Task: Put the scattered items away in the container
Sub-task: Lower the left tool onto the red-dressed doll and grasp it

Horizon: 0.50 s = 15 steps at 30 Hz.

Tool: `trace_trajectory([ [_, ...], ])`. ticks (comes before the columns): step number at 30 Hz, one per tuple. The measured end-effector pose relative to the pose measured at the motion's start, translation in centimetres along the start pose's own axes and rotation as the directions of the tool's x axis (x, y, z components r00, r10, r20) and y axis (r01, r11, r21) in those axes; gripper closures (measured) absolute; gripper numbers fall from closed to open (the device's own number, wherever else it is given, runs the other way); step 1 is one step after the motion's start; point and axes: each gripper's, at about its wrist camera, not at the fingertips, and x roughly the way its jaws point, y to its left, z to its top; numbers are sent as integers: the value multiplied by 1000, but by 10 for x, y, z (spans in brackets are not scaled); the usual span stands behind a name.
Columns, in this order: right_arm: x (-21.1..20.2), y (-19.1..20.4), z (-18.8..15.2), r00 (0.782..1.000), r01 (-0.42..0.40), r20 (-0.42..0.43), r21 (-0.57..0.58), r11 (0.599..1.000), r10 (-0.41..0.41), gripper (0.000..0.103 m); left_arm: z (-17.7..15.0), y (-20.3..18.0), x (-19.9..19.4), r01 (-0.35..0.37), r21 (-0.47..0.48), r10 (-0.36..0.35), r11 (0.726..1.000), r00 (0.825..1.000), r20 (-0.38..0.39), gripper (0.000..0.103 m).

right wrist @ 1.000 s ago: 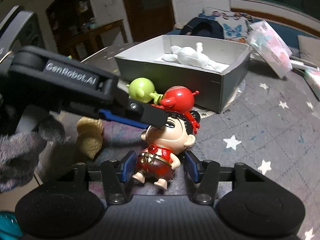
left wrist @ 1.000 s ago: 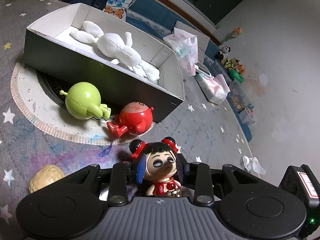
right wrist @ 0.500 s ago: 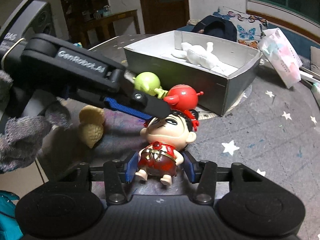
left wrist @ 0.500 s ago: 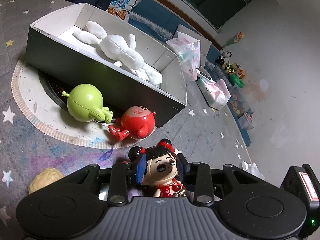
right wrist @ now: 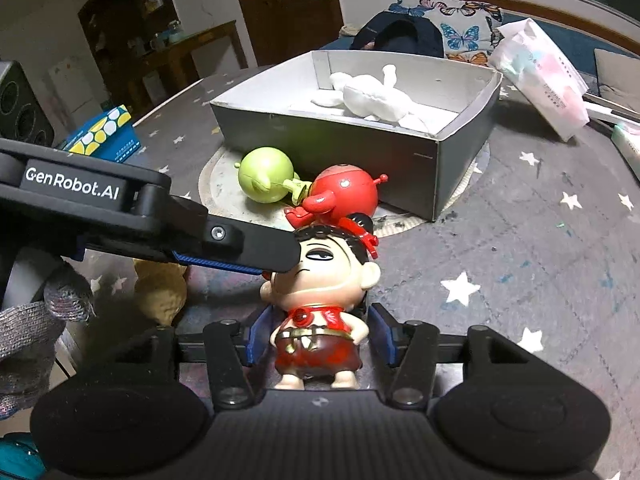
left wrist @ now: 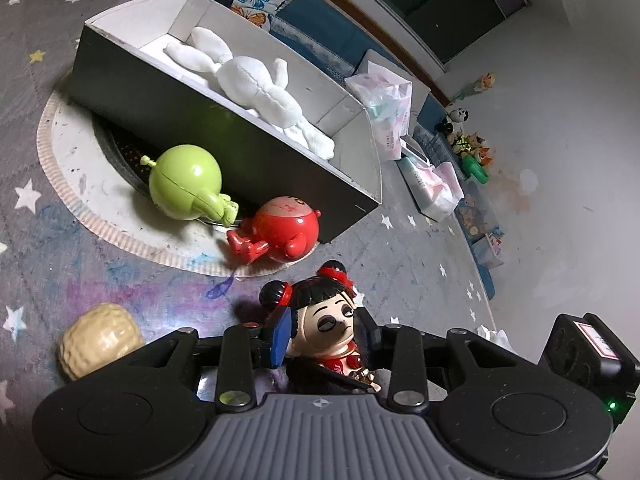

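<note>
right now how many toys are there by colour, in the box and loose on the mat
white plush rabbit, in the box: 1
green round toy, on the mat: 1
red round toy, on the mat: 1
doll with black hair and red outfit: 1
tan peanut-shaped toy: 1
total: 5

"GenRobot.AI" in white on left gripper (right wrist: pixel 280 258) arm; nothing else legible.

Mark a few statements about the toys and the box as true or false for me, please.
1. The white plush rabbit lies inside the box. True.
2. The green toy is inside the box. False: it lies outside, against the box's dark wall.
3. The red toy lies right beside the green toy. True.
4. The doll has yellow hair. False: its hair is black, with red-trimmed buns.
</note>
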Motion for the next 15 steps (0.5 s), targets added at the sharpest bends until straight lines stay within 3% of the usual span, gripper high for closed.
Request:
trace_trajectory([
  [10,2,4,1,1000,3,20,7,1000,-3,49,-4,4,-1,-4,-25,5,1000,999,38,61],
  [15,-2,6,-2,999,12,37,22,1000,-13,51,-8,3,0,-2,-29,3,1000,1000,10,61],
])
